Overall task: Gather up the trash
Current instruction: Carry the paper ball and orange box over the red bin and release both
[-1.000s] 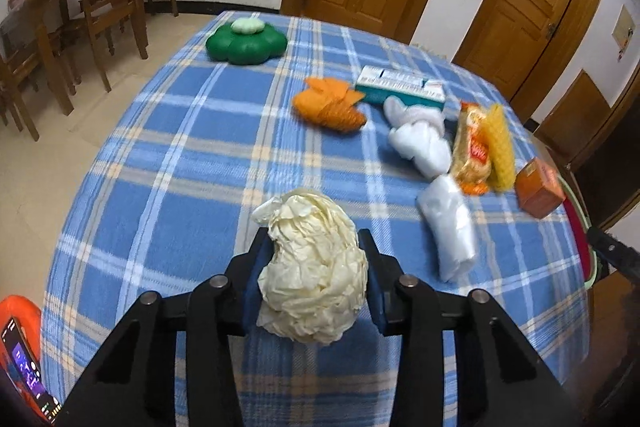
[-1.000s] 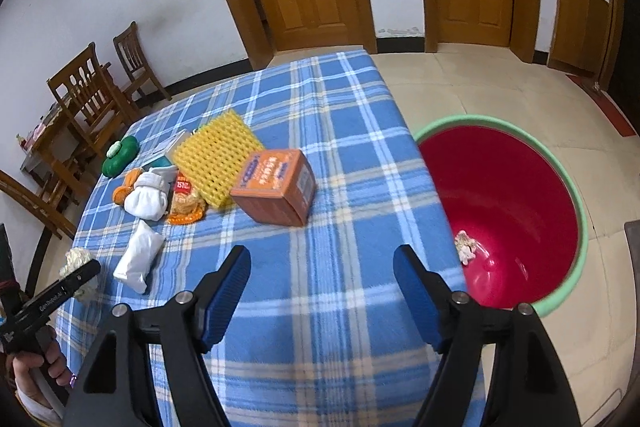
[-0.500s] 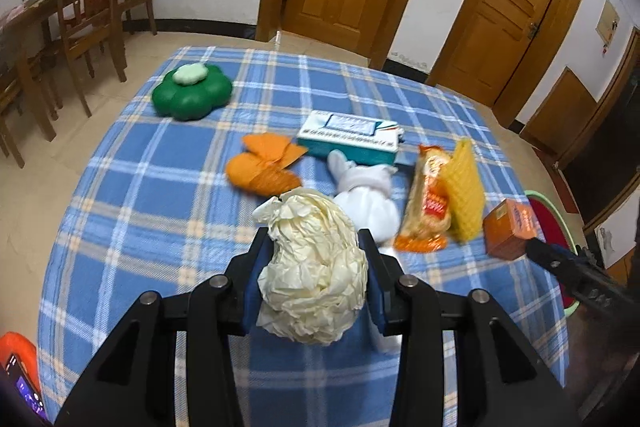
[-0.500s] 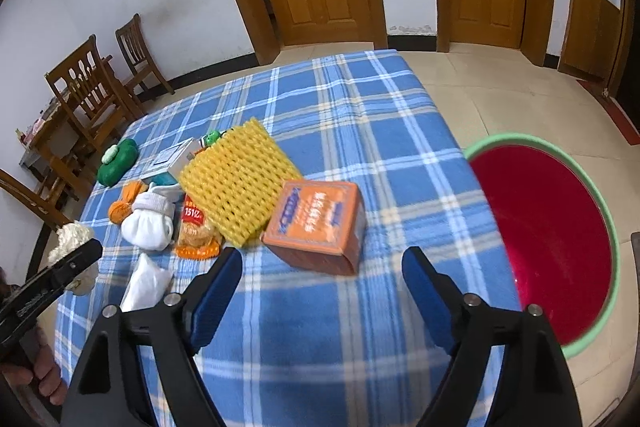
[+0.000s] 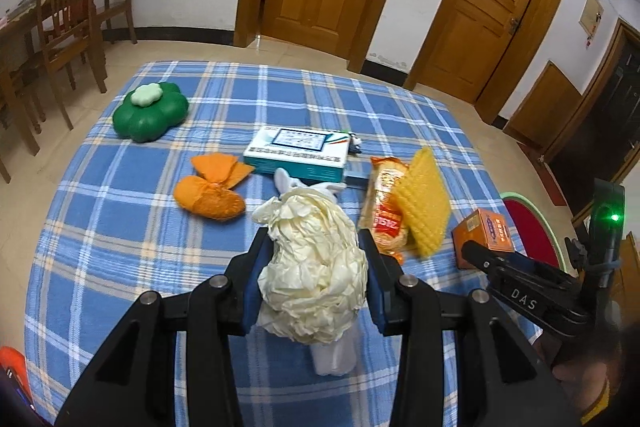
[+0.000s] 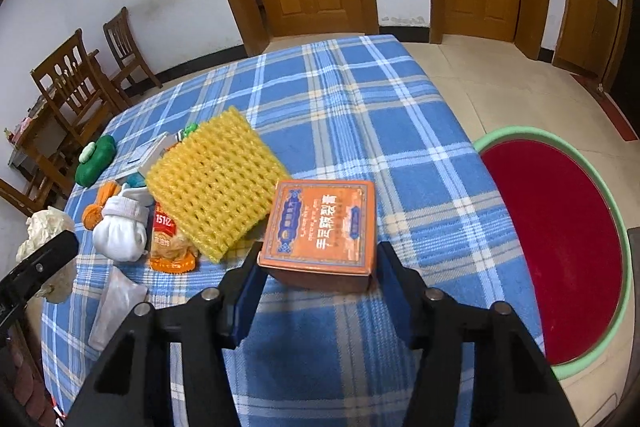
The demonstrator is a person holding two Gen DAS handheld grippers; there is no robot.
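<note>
Trash lying on the checked cloth, one piece lifted.
A crumpled cream paper wad point(image 5: 314, 267) is sitting pinched between blue pads; an orange box point(image 6: 322, 227) is lying flat beside yellow foam netting point(image 6: 216, 187).

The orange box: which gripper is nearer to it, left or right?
Right. The right gripper is open with its fingers on either side of the orange box. The left gripper is farther back over the table, shut on the crumpled paper wad.

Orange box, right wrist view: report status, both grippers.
Left gripper shut on crumpled paper wad. Right gripper open, straddling orange box, not clamped. Red bin beside table, path unobstructed.
</note>
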